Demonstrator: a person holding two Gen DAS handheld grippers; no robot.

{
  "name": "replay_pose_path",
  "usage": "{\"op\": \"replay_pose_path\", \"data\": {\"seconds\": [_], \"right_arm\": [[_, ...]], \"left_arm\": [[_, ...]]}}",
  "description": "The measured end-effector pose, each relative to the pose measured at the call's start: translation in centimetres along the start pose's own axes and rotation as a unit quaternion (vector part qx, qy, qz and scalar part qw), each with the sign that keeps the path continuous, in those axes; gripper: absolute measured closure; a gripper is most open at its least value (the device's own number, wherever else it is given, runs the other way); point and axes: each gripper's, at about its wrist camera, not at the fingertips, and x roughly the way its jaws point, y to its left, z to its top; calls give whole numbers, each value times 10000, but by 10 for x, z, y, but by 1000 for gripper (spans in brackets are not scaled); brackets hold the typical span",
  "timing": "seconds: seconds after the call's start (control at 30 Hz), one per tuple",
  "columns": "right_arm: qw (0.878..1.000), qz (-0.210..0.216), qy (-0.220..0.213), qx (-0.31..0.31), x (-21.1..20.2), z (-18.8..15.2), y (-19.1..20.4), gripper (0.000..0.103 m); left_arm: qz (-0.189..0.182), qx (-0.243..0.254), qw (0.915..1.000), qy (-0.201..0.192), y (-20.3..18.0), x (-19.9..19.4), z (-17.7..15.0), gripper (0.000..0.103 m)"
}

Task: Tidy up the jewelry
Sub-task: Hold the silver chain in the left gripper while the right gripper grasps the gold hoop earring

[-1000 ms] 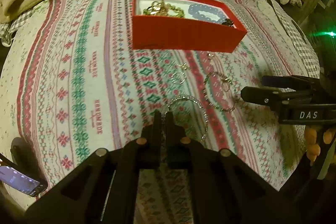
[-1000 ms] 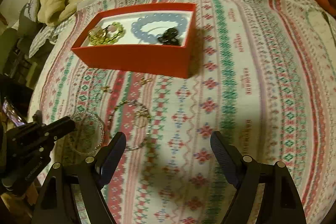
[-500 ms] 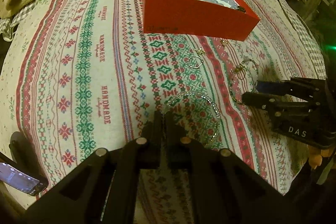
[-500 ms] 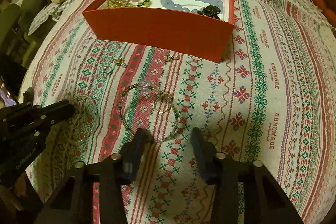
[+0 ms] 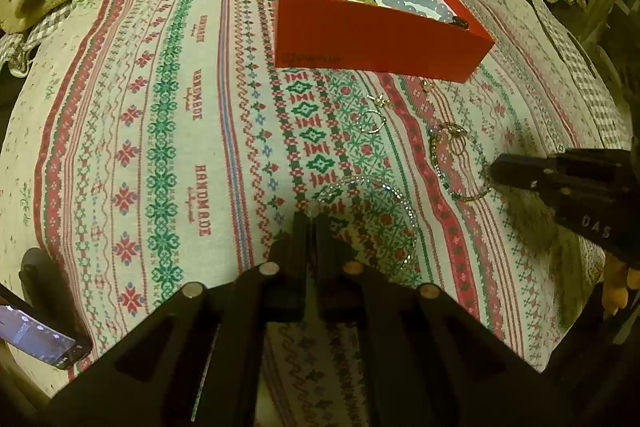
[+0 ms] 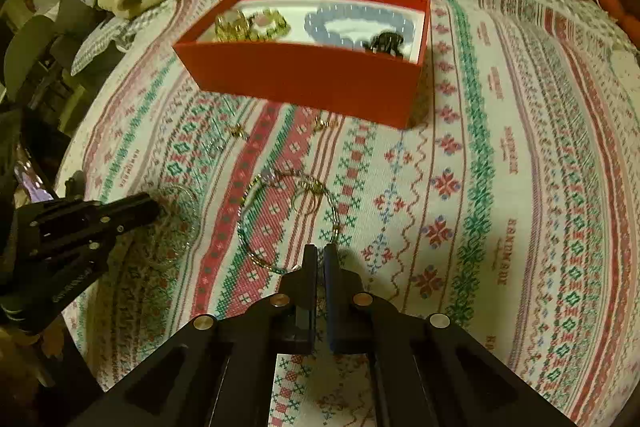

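Bracelets on patterned cloth, left gripper (image 5: 311, 217) jaws closed on clear bracelet (image 5: 376, 211) — right gripper (image 6: 320, 251) jaws just closed on beaded bracelet (image 6: 288, 223)

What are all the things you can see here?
cloth: one, patterned, under everything
red box: one, red, on cloth
blue bracelet: one, blue, in box
green bracelet: one, yellow-green, in box
black piece: one, black, in box
beaded bracelet: one, green-gold, on cloth
clear bracelet: one, clear, on cloth
hoop: one, silvery, on cloth
earrings: two, gold, near box
left gripper: one, black, shut at clear bracelet
right gripper: one, black, just closed at beaded bracelet
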Motion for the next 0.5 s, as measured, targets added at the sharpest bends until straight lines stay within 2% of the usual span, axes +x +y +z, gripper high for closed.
{"op": "replay_pose_path", "data": {"seconds": [0.2, 0.3, 0.37, 0.4, 0.43, 0.47, 0.5], "right_arm": [[9996, 83, -279, 56, -14, 7, -5, 100], [9993, 69, -364, -21, -16, 11, -6, 95], [9991, -9, -348, -235, -12, 14, 2, 84], [9984, -82, -369, -419, -10, 15, 8, 81], [9966, -192, -418, -678, -10, 14, 13, 74], [9943, -299, -452, -915, -7, 14, 20, 56], [9914, -385, -511, -1145, -5, 13, 26, 46]], "left_arm": [[-15, -11, 10000, -4, 1, -1, 1, 98], [-6, -16, 10000, 5, 1, -1, 1, 98], [-8, -17, 10000, 13, 0, -1, 1, 98], [-13, -19, 10000, 17, 0, -1, 1, 98], [-23, -23, 10000, 21, 1, -1, 2, 98], [-32, -26, 10000, 25, 1, -1, 1, 98], [-39, -29, 10000, 27, 1, -1, 1, 98]]}}
